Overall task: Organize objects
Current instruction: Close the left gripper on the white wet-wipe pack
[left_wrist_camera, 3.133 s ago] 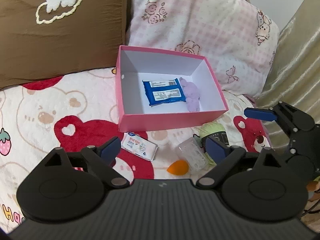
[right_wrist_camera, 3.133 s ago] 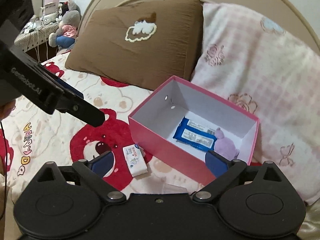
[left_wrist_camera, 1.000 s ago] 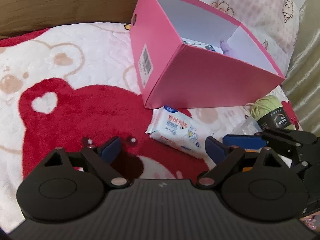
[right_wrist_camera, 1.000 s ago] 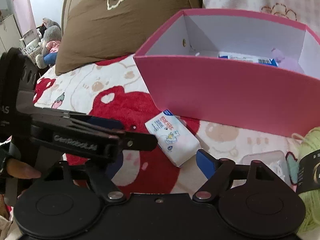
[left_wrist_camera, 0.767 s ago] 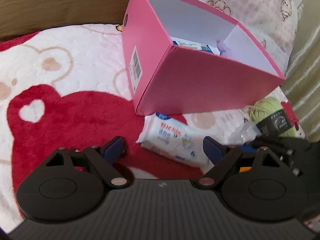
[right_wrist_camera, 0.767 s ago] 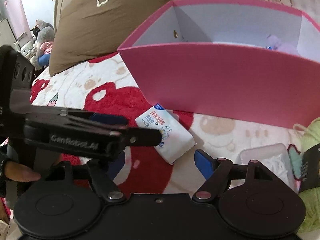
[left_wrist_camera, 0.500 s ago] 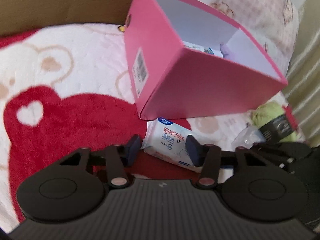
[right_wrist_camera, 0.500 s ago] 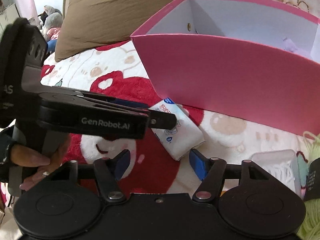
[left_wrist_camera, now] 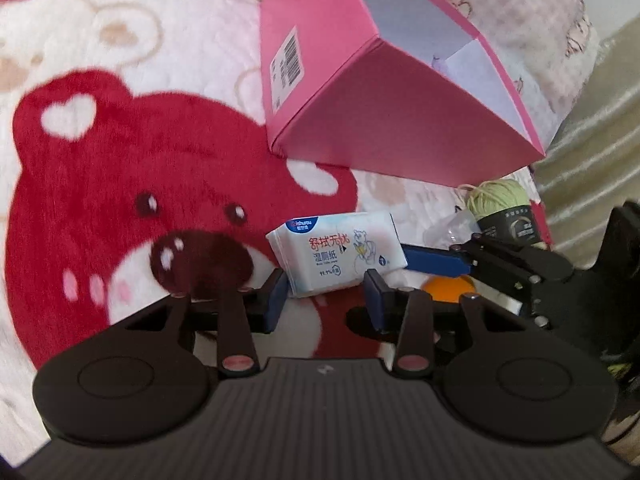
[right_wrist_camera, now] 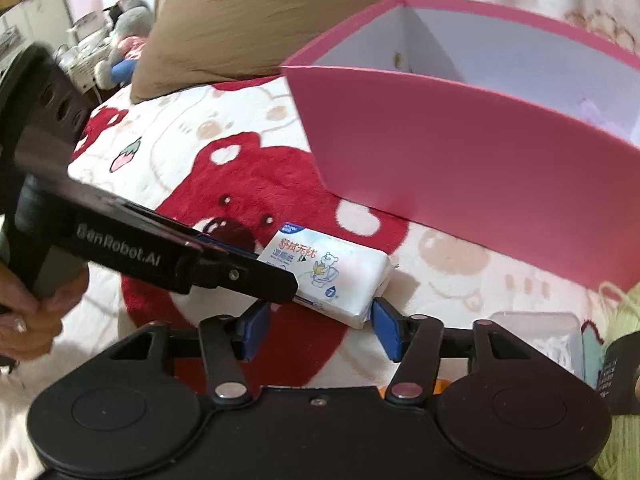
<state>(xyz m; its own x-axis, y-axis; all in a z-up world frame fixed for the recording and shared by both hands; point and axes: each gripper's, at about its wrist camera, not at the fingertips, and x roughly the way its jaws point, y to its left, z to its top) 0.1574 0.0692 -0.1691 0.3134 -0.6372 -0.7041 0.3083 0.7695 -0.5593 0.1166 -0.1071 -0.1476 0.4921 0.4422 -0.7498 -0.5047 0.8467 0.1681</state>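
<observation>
A white wet-wipes pack lies on the bear-print blanket in front of the pink box. My left gripper has its blue pads closed in on the pack's near end, gripping it. In the right wrist view the same pack sits with the left gripper's finger over its left end, and my right gripper stands partly closed just before the pack, one pad near its right corner, holding nothing. The pink box stands open behind.
A green yarn ball, a clear plastic case and an orange sponge lie at the right of the pack. A brown pillow and a pink pillow lie behind the box.
Both grippers dropped toward the blanket and came at the wipes pack. The left jaws narrowed onto the pack; the right jaws also narrowed. The pack has turned and shifted a little.
</observation>
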